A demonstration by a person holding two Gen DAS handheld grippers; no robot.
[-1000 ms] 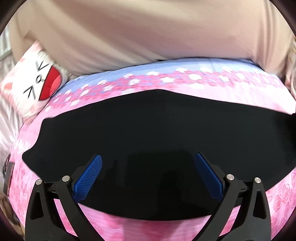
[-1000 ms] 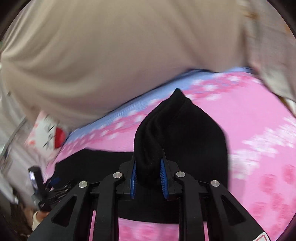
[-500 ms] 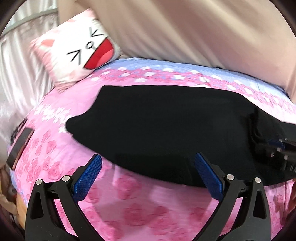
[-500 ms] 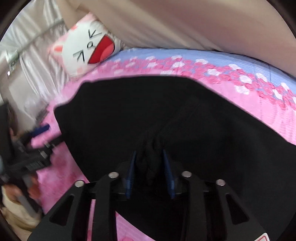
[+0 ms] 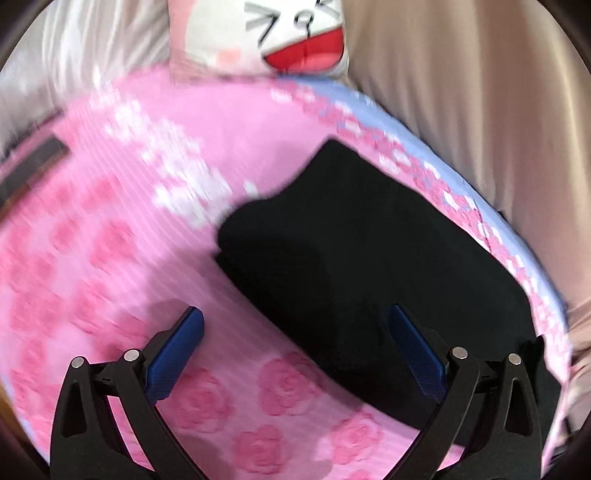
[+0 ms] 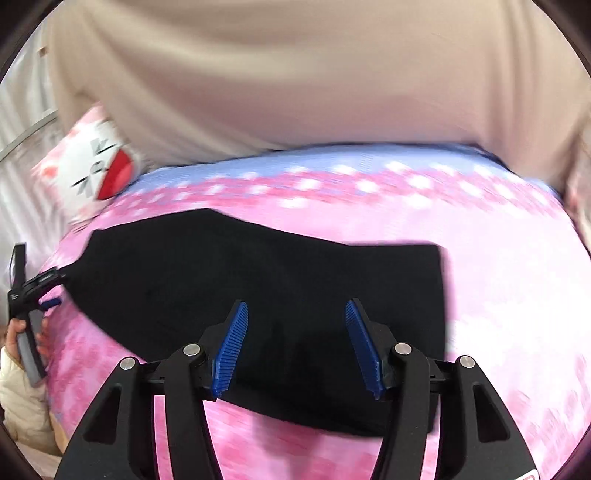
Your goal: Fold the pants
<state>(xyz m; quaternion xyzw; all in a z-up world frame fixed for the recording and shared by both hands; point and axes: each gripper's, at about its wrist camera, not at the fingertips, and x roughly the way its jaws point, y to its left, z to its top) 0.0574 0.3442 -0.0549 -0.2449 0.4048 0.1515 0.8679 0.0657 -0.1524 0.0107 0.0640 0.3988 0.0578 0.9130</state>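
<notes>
The black pants (image 6: 266, 280) lie folded flat on the pink rose-print bed sheet (image 6: 509, 295). In the left wrist view the pants (image 5: 362, 258) lie ahead and to the right. My left gripper (image 5: 295, 343) is open and empty, with its left finger over the sheet and its right finger over the near edge of the pants. My right gripper (image 6: 295, 332) is open and empty just above the near edge of the pants. The left gripper also shows at the far left of the right wrist view (image 6: 33, 291).
A white and pink cat-face pillow (image 5: 280, 33) stands at the head of the bed, also in the right wrist view (image 6: 96, 173). A beige curtain (image 6: 295, 74) hangs behind the bed. A dark flat object (image 5: 33, 166) lies at the sheet's left edge.
My right gripper opened and let go of the pants, which now lie folded over. The left gripper swung left, off the pants, staying open.
</notes>
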